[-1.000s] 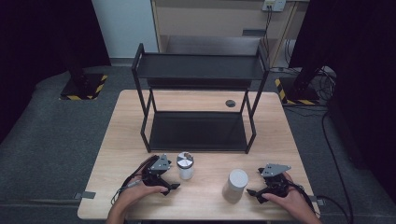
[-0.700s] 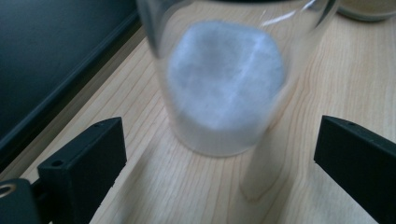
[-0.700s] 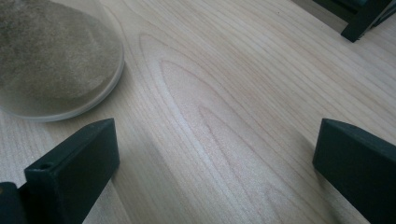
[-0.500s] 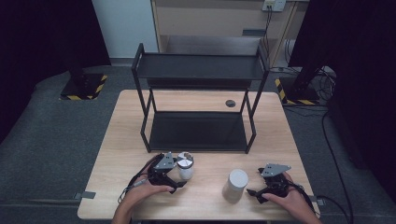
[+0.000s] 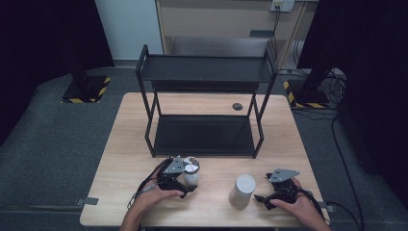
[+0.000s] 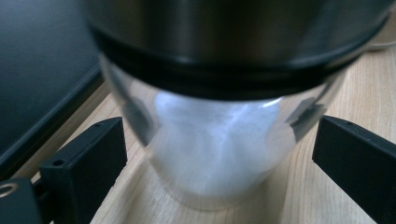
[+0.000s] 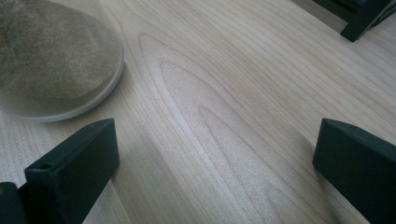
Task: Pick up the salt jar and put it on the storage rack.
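Two jars: a small glass jar (image 5: 191, 171) with a steel lid is standing just in front of the black shelf rack (image 5: 204, 79), toward its left post; a pale canister (image 5: 242, 191) is standing further forward and to the right.
Left gripper (image 5: 185, 175): it is sitting spread around the glass jar (image 6: 219, 135), a jaw on each side, neither jaw pressing the glass yet.
Right gripper (image 5: 265, 198): it is resting spread over bare table (image 7: 243, 112), just right of the pale canister (image 7: 51, 60), pinching nothing.
Risk of tipping: one jaw is likely touching first and nudging the jar, if the closing is off-centre.
Risk of slipping: smooth curved glass is offering little purchase, and a low pinch is leaving the heavy lid above it.
Hard to make out: the jar's white contents are blurring; its top is running out of the left gripper view.
Hidden: the canister's near side and top.
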`<state>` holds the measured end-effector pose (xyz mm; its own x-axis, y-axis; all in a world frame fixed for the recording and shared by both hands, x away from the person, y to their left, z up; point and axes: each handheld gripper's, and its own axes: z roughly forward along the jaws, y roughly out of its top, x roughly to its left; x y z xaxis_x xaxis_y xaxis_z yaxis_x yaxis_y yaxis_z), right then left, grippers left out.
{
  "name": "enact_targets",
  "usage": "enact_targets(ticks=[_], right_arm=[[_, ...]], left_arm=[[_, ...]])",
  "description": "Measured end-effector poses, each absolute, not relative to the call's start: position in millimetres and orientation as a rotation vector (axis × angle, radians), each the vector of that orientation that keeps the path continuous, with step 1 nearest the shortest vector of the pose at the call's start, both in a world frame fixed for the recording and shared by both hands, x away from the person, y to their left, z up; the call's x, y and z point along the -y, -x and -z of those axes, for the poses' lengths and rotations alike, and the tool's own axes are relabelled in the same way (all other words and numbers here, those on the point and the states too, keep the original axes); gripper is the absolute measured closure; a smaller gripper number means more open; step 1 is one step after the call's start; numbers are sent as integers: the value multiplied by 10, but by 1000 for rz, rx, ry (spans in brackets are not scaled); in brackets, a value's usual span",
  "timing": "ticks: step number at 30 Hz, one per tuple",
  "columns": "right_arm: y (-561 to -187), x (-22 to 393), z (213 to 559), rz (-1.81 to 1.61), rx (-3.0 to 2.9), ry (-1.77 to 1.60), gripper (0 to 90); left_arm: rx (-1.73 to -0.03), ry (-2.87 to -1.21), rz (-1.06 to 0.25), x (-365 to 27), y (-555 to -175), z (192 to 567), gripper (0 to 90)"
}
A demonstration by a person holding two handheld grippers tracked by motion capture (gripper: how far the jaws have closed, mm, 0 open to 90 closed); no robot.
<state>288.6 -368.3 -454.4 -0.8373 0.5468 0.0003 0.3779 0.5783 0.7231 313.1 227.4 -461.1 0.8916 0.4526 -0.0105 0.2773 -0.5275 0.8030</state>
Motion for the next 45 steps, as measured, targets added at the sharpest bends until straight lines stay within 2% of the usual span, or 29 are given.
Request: enact_targets(ticks=[27, 45], right_arm=[[-2880, 3681, 4544, -1106, -2585, -775, 13], [-2877, 3681, 4544, -1106, -2584, -776, 13]], left_arm=[[-518, -2098, -262, -2273, -3153, 4624, 199], [-511, -2105, -277, -2250, -3162, 4620, 262]])
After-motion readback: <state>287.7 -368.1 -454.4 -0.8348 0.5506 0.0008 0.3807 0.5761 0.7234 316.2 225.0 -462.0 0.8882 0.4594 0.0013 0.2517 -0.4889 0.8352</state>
